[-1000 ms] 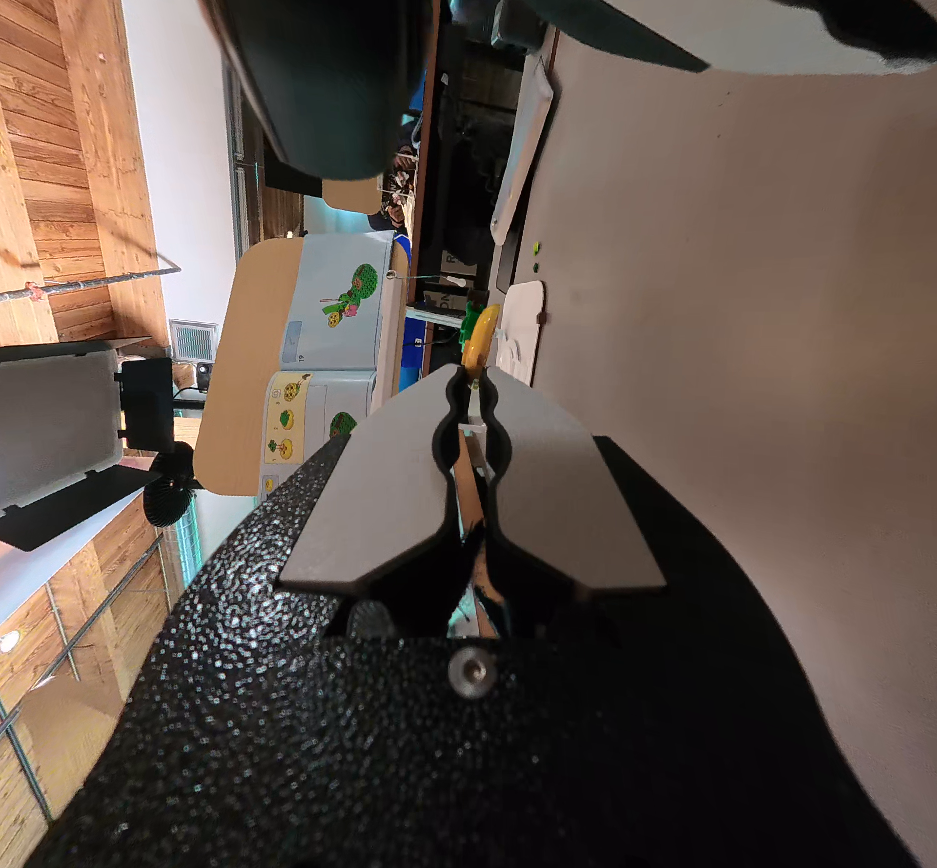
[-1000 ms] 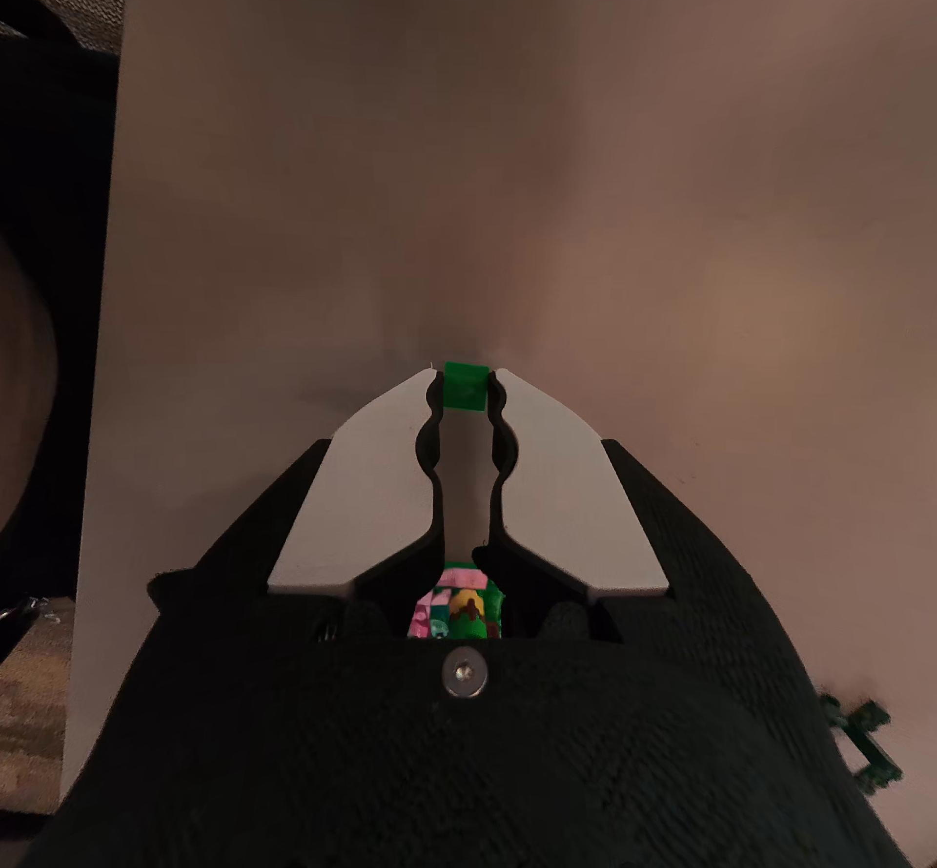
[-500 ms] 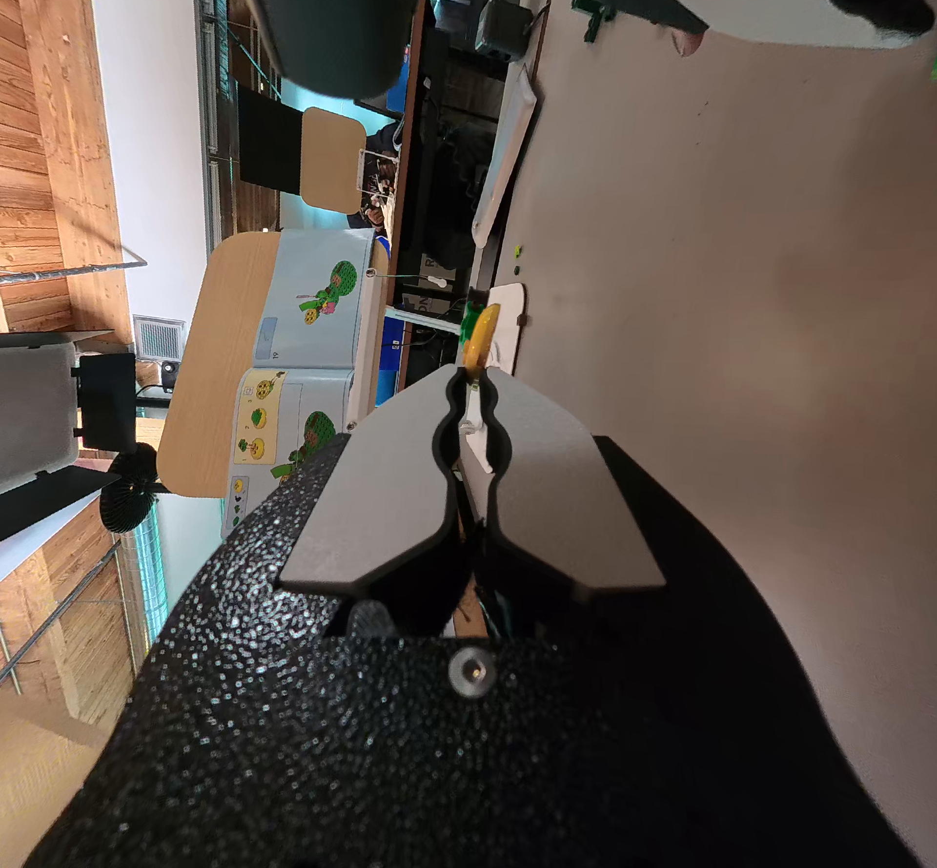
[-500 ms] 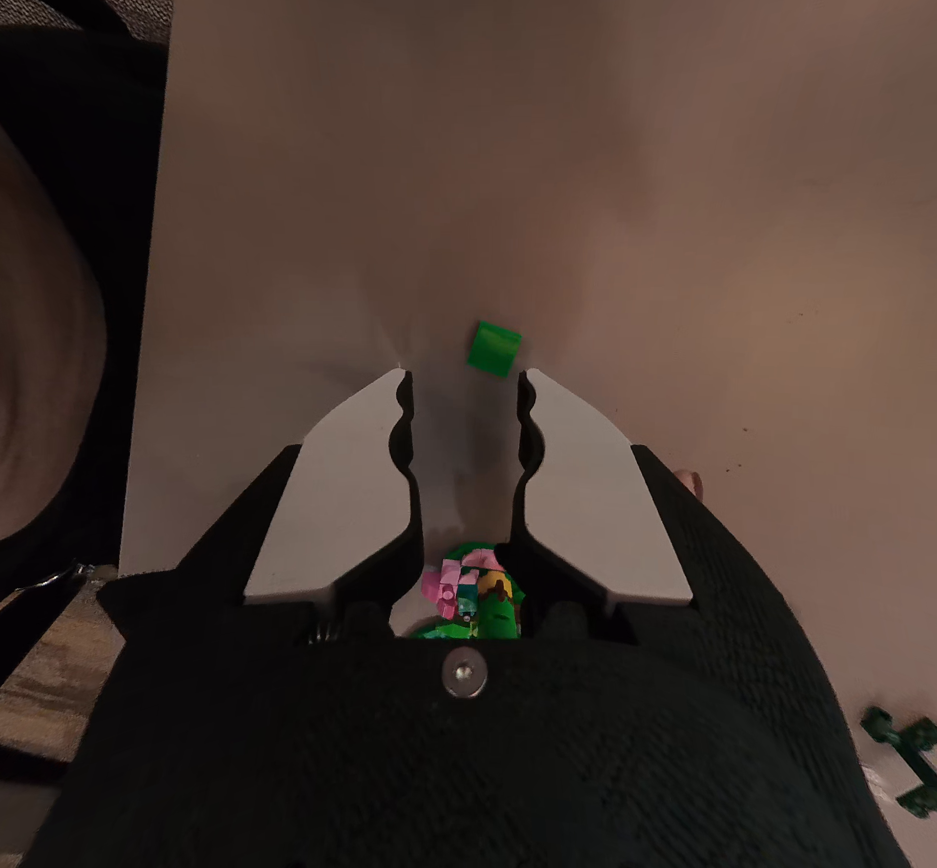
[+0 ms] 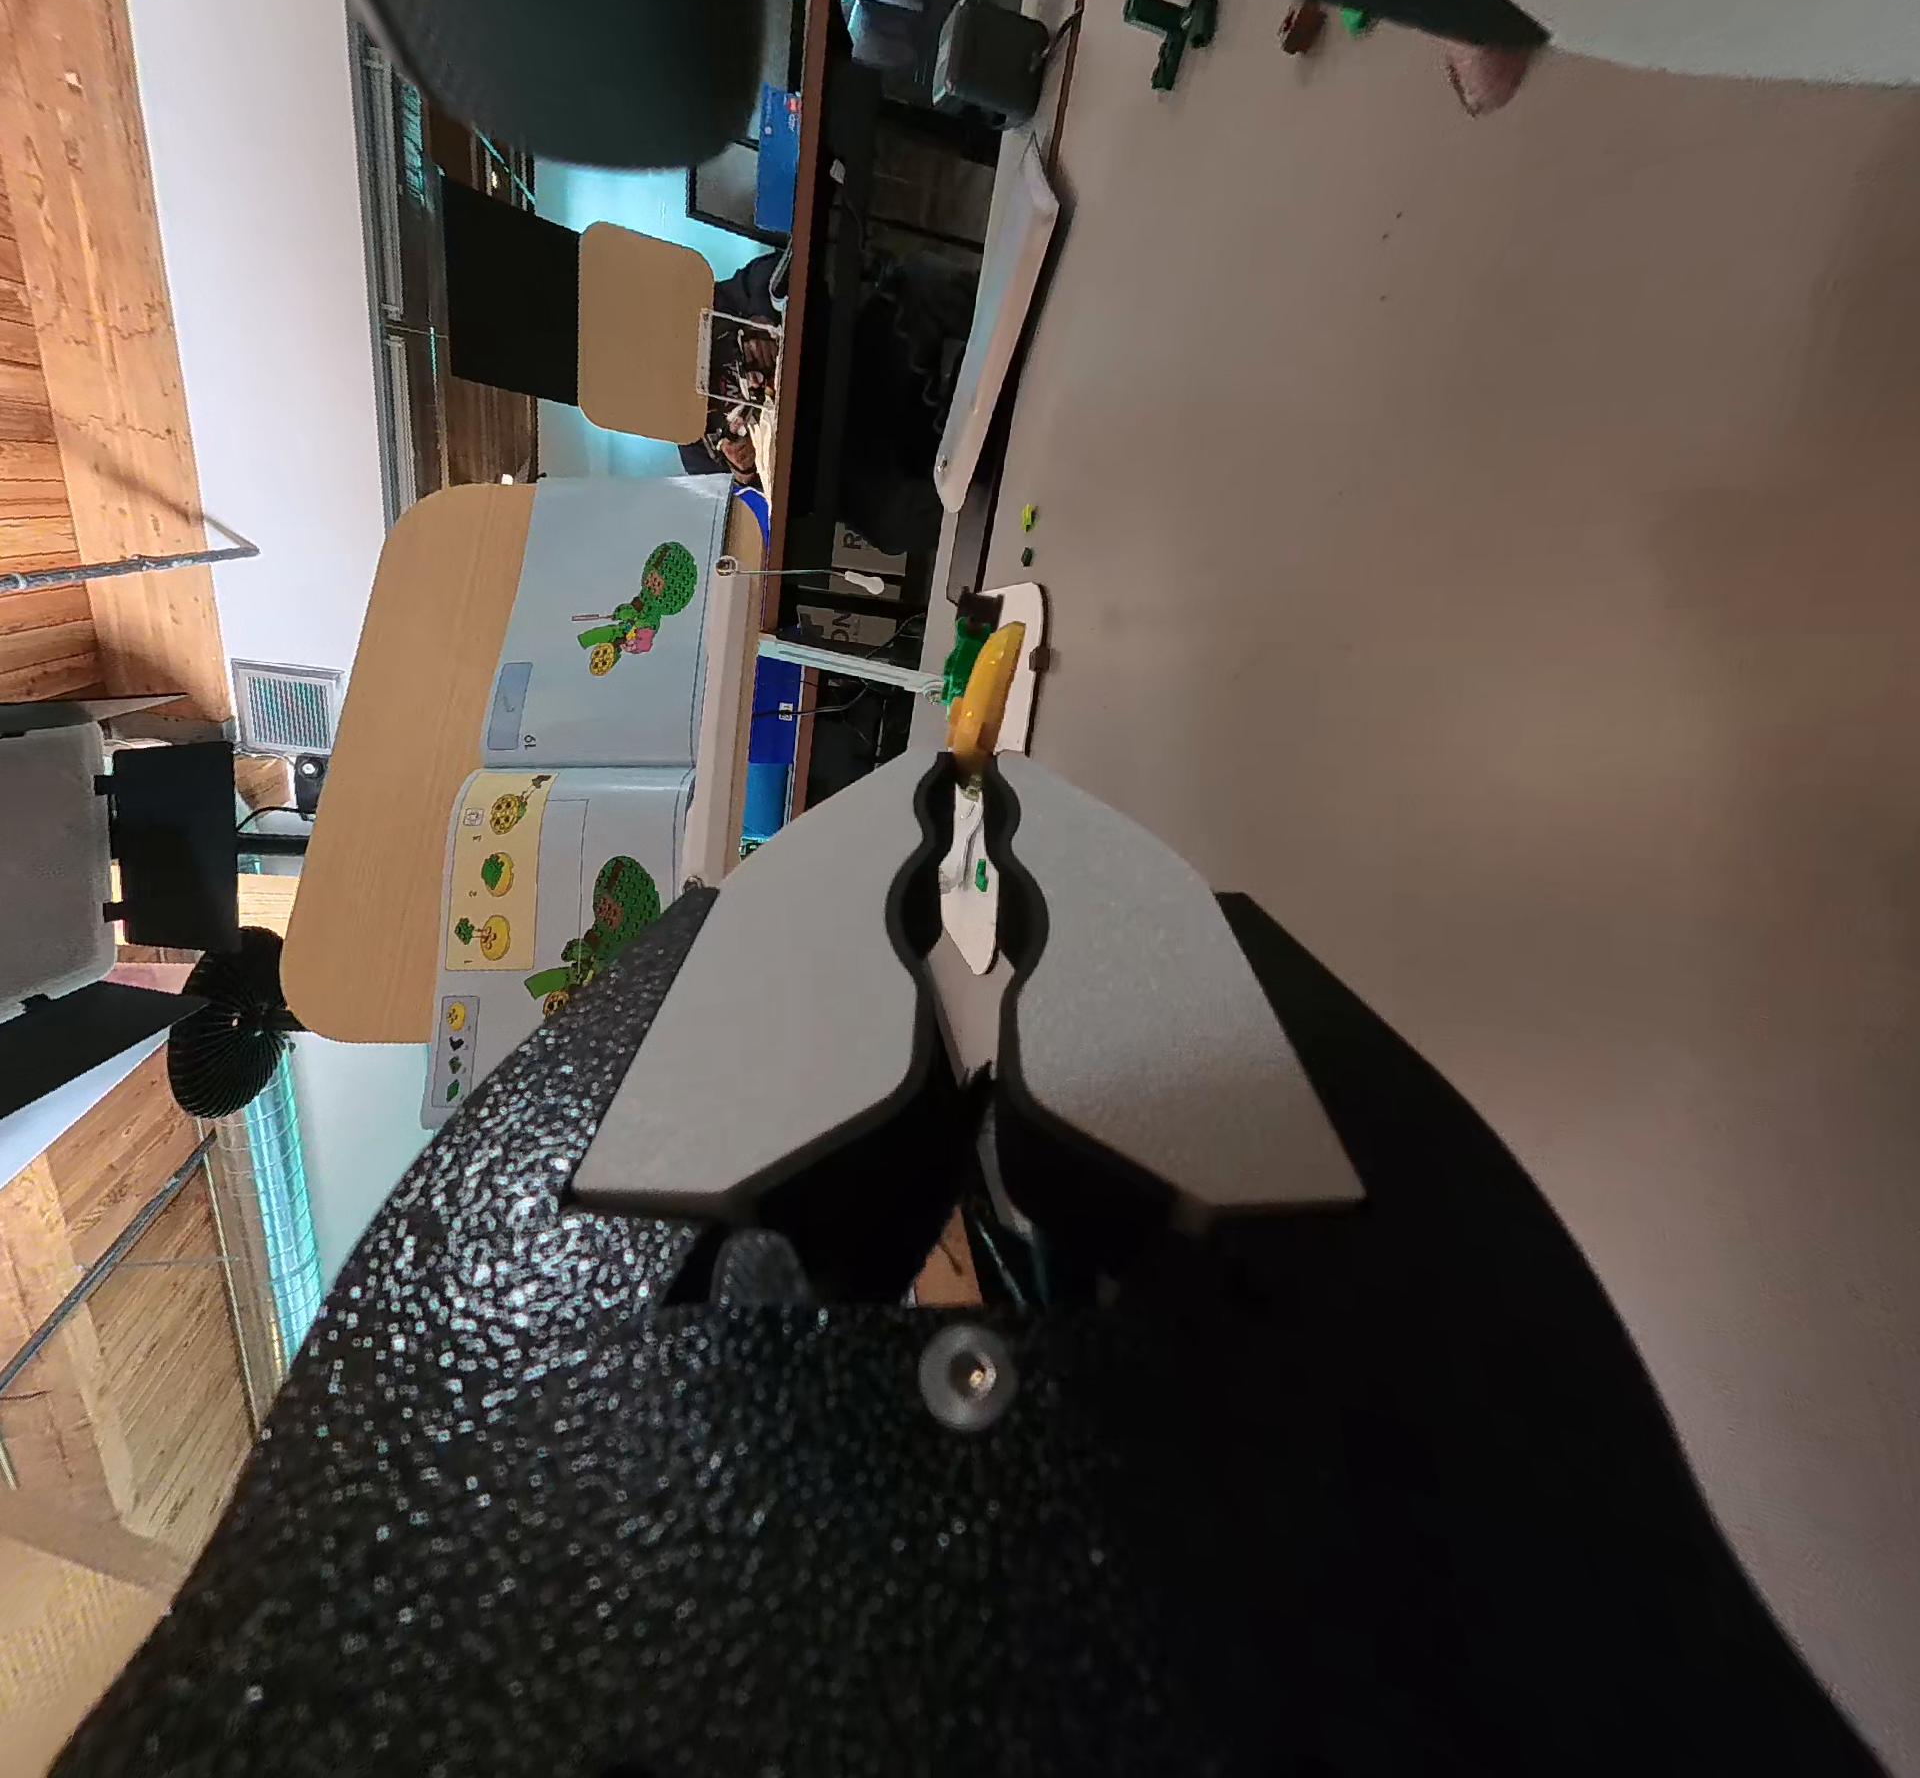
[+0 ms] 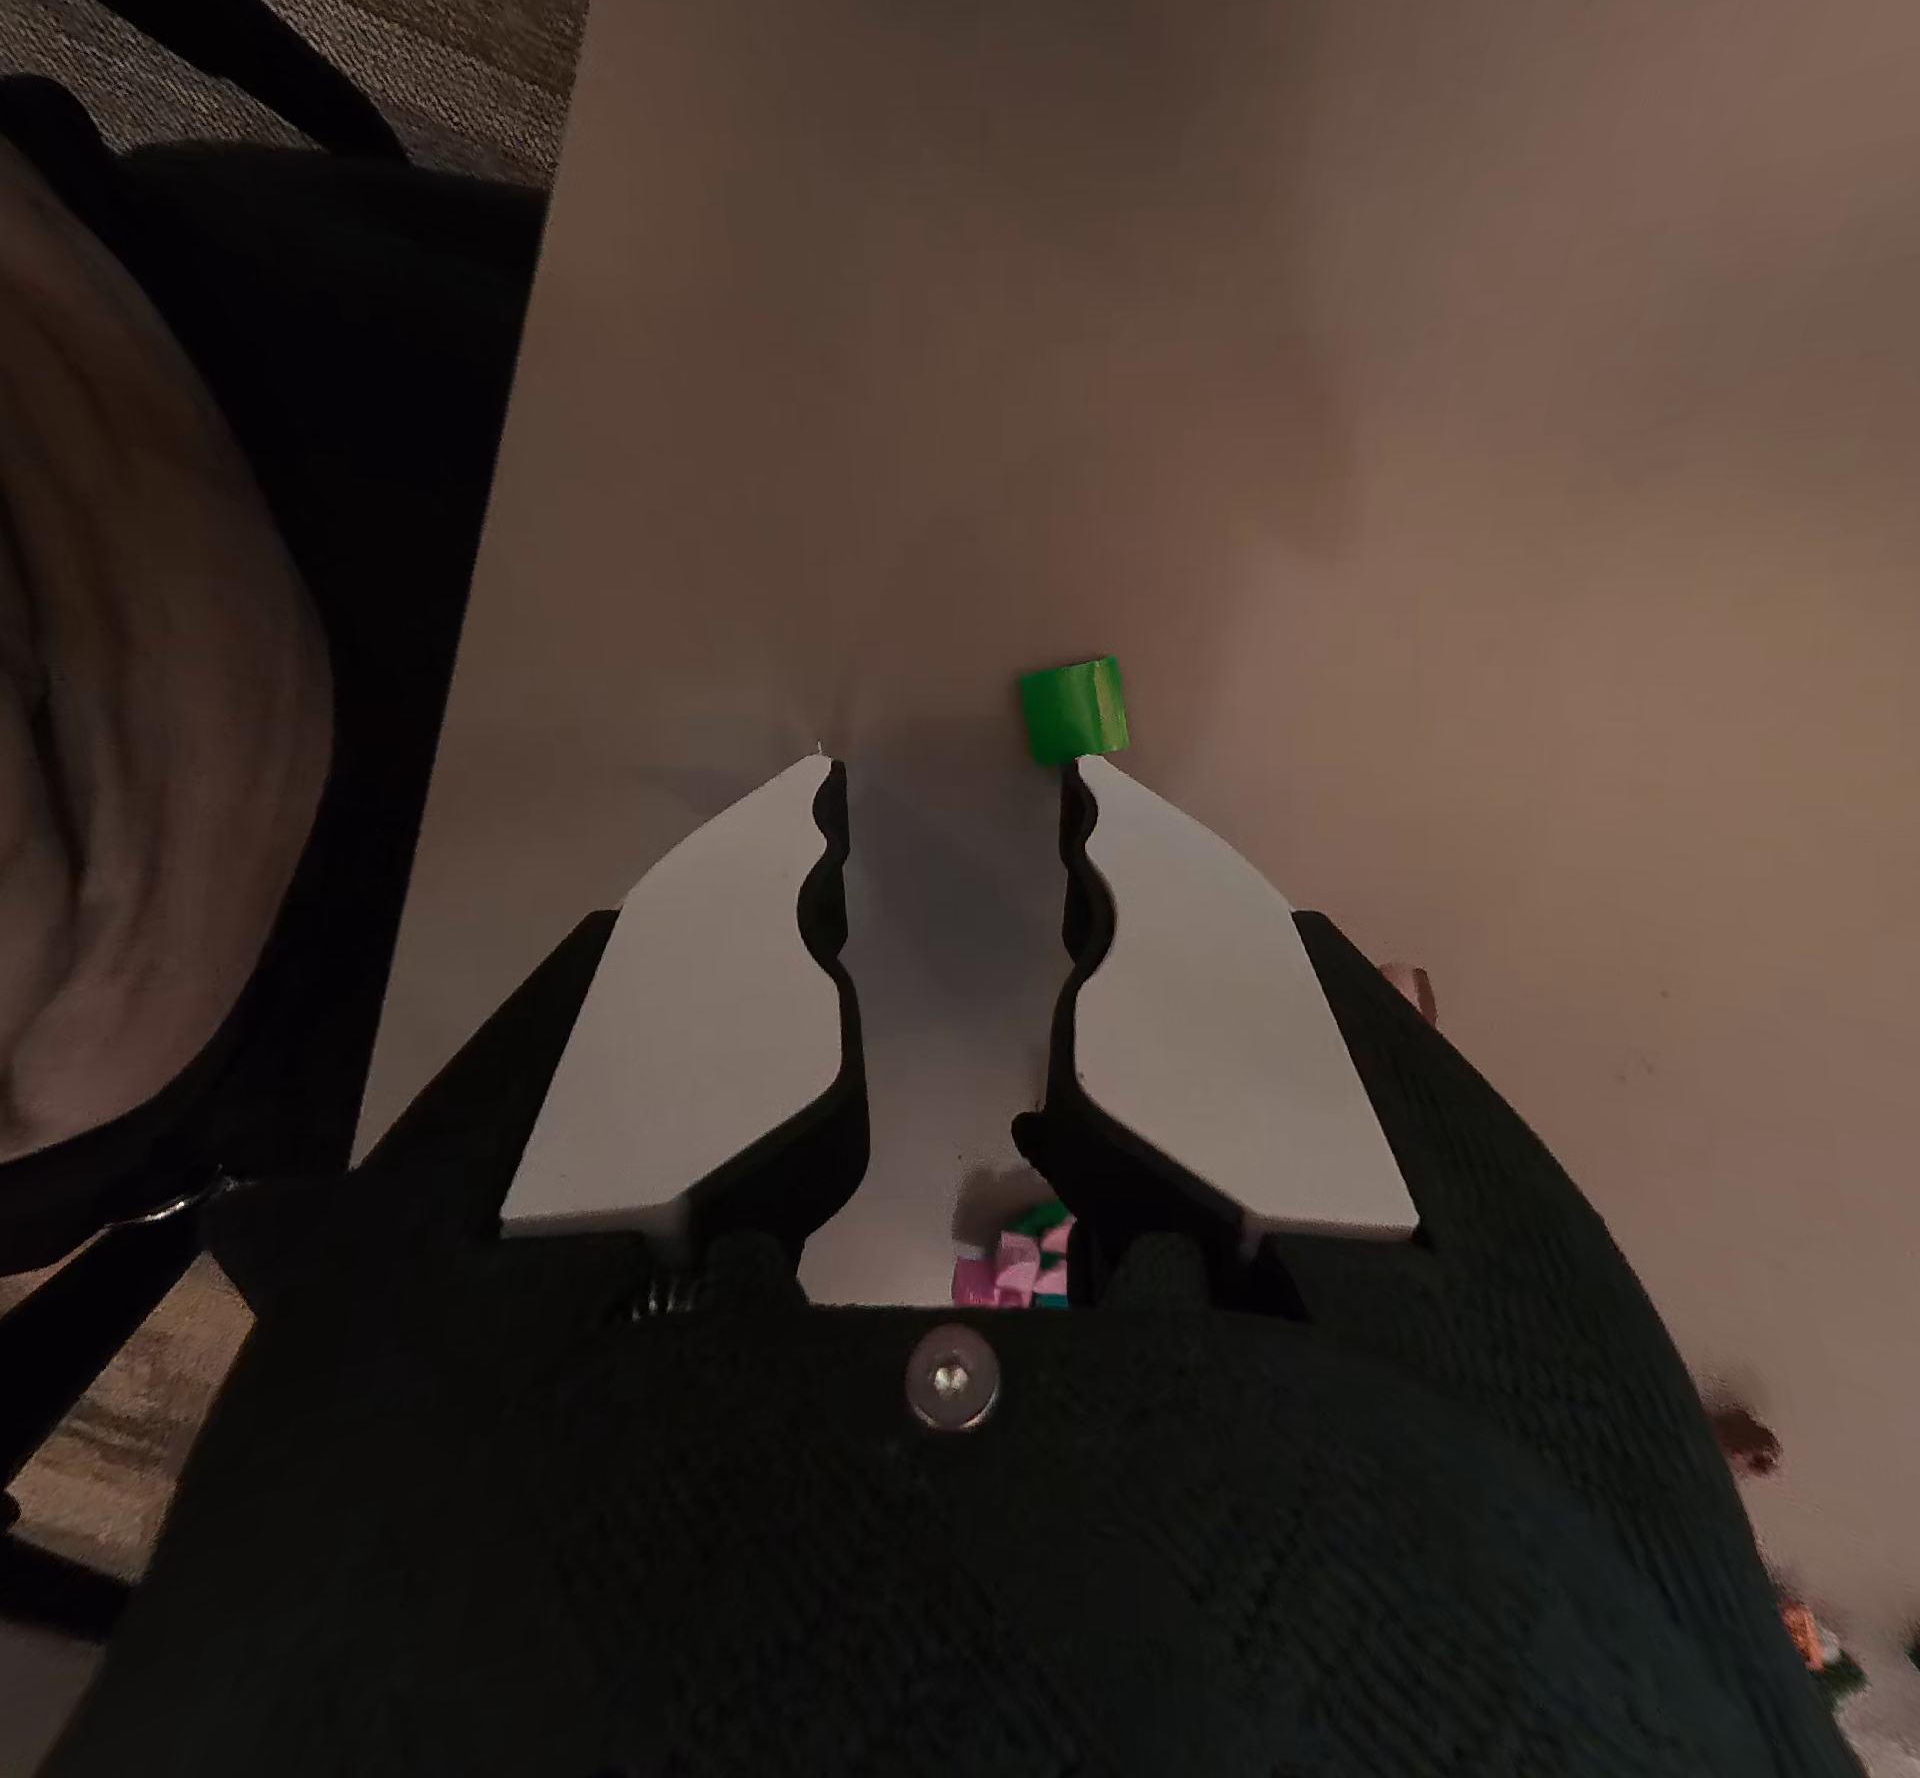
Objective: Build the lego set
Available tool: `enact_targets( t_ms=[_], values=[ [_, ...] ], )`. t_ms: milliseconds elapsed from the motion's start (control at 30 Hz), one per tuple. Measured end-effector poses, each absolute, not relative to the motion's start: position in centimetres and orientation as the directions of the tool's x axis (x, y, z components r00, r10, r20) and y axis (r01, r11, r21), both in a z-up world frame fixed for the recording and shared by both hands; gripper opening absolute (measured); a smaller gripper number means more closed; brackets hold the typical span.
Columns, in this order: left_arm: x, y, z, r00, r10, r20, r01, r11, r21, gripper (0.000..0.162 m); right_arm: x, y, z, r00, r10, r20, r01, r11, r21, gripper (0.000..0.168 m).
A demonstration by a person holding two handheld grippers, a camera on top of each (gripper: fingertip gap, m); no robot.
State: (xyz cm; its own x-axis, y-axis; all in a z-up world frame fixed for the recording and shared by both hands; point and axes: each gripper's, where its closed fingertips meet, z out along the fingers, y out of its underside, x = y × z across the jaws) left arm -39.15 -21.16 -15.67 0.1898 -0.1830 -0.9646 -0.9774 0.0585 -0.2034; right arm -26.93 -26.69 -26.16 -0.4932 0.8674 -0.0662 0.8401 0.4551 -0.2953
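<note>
My left gripper (image 5: 971,764) is shut on a round yellow lego piece (image 5: 987,689) with green bits on it, held at the fingertips above the pale table (image 5: 1507,793). My right gripper (image 6: 954,764) is open and empty, low over the table (image 6: 1351,378). A small bright green brick (image 6: 1073,710) lies loose on the table just past the right fingertip (image 6: 1086,778). A pink and green lego cluster (image 6: 1023,1266) shows under the right gripper, between the finger bases.
An open instruction booklet (image 5: 613,679) leans on a wooden board beyond the table. A dark green piece (image 5: 1169,29) and a brown piece (image 5: 1301,29) lie far up the table. The table edge (image 6: 520,585) and a person's dark clothing are at the left. About 15 centimetres separates my left fingertips from my right.
My right gripper opened and let go of the green brick, which now lies on the table by the right fingertip. My left gripper stayed shut on the yellow piece and shifted slightly.
</note>
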Motion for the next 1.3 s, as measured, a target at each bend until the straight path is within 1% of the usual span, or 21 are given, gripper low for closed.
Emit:
enact_targets(
  t_ms=[200, 300, 367, 433, 467, 600, 667, 733, 867, 1133, 1167, 1200, 1233, 1300],
  values=[
    [-39.1, -21.1, -15.9, 0.182, -0.192, -0.964, -0.979, 0.056, -0.196, 0.005, -27.8, -28.3, -26.1, -0.518, 0.849, -0.101, 0.825, 0.465, -0.321, 0.038],
    [-39.8, -21.2, -16.0, 0.18, -0.194, -0.964, -0.981, 0.04, -0.191, 0.005, -28.1, -27.7, -25.7, -0.612, 0.791, -0.015, 0.752, 0.576, -0.321, 0.037],
    [-40.4, -21.2, -16.2, 0.178, -0.195, -0.964, -0.982, 0.024, -0.186, 0.005, -28.3, -27.1, -25.2, -0.739, 0.667, 0.093, 0.618, 0.727, -0.299, 0.037],
    [-41.1, -21.3, -16.3, 0.17, -0.195, -0.966, -0.985, 0.005, -0.174, 0.005, -28.5, -27.1, -24.8, -0.867, 0.458, 0.196, 0.407, 0.878, -0.253, 0.033],
    [-41.4, -21.4, -16.4, 0.167, -0.195, -0.966, -0.986, -0.005, -0.17, 0.005, -28.8, -27.2, -24.7, -0.901, 0.369, 0.229, 0.321, 0.921, -0.221, 0.032],
    [-42.6, -21.6, -16.6, 0.157, -0.198, -0.967, -0.988, -0.033, -0.154, 0.005, -29.3, -27.0, -24.8, -0.969, 0.162, 0.184, 0.141, 0.982, -0.122, 0.03],
    [-43.3, -21.8, -16.6, 0.159, -0.196, -0.968, -0.987, -0.05, -0.152, 0.005, -29.6, -26.5, -25.0, -0.985, 0.095, 0.145, 0.084, 0.993, -0.079, 0.028],
    [-43.9, -21.9, -16.5, 0.167, -0.193, -0.967, -0.985, -0.064, -0.157, 0.005, -29.8, -26.3, -25.2, -0.992, 0.054, 0.111, 0.047, 0.997, -0.064, 0.027],
    [-44.8, -22.1, -16.5, 0.184, -0.188, -0.965, -0.982, -0.08, -0.172, 0.004, -30.0, -26.4, -25.5, -0.998, 0.007, 0.064, 0.003, 0.999, -0.054, 0.026],
    [-44.5, -21.8, -17.0, 0.18, -0.206, -0.962, -0.983, -0.073, -0.168, 0.005, -29.9, -26.7, -26.4, -1.0, -0.009, 0.029, -0.011, 0.998, -0.056, 0.024],
    [-44.3, -21.8, -17.1, 0.177, -0.21, -0.962, -0.984, -0.069, -0.166, 0.004, -30.0, -26.8, -26.4, -0.999, 0.003, 0.032, 0.001, 0.998, -0.064, 0.023],
    [-44.1, -21.7, -17.2, 0.174, -0.213, -0.961, -0.984, -0.065, -0.164, 0.004, -30.2, -26.8, -26.4, -0.999, 0.024, 0.038, 0.021, 0.997, -0.068, 0.015],
    [-44.0, -21.6, -17.3, 0.171, -0.216, -0.961, -0.985, -0.062, -0.161, 0.005, -30.2, -26.9, -26.4, -0.998, 0.057, 0.03, 0.055, 0.996, -0.071, 0.014],
    [-43.7, -21.5, -17.3, 0.168, -0.212, -0.963, -0.986, -0.05, -0.161, 0.004, -29.9, -26.9, -25.8, -0.982, 0.185, -0.026, 0.186, 0.978, -0.09, 0.014]
  ],
)
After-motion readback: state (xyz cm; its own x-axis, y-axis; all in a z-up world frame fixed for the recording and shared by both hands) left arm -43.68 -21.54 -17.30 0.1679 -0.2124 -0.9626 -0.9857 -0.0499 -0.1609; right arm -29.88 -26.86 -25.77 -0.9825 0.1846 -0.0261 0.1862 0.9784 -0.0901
